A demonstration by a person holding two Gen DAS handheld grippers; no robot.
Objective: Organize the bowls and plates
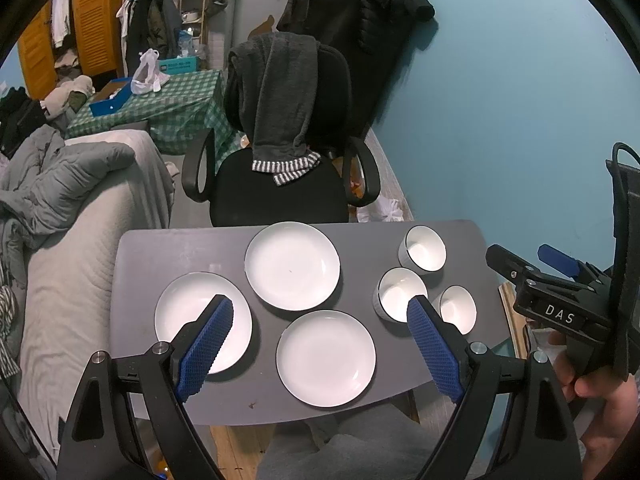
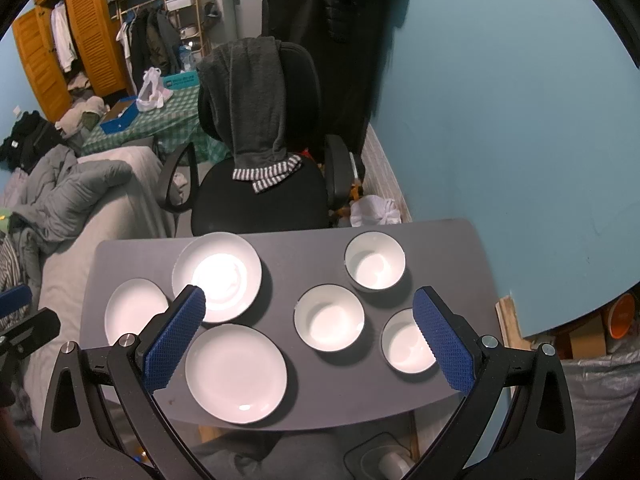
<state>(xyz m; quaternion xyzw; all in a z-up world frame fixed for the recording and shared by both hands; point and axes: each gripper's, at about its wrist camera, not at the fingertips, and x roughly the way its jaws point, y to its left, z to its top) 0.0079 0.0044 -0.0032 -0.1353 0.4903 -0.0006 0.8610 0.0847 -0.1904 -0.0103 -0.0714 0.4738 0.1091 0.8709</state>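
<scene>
grey table [image 2: 304, 248] | three white plates [image 2: 236, 374], three white bowls [image 2: 329, 318] | both claws apart, empty

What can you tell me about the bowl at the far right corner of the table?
The far bowl is white inside with a thin dark rim and a pale grey, faintly ribbed outer wall, seemingly glazed ceramic. It stands upright and empty on the grey table near the far right corner, close to the blue wall. It sits apart from the two other bowls, nothing stacked in it, and neither gripper touches it.
</scene>
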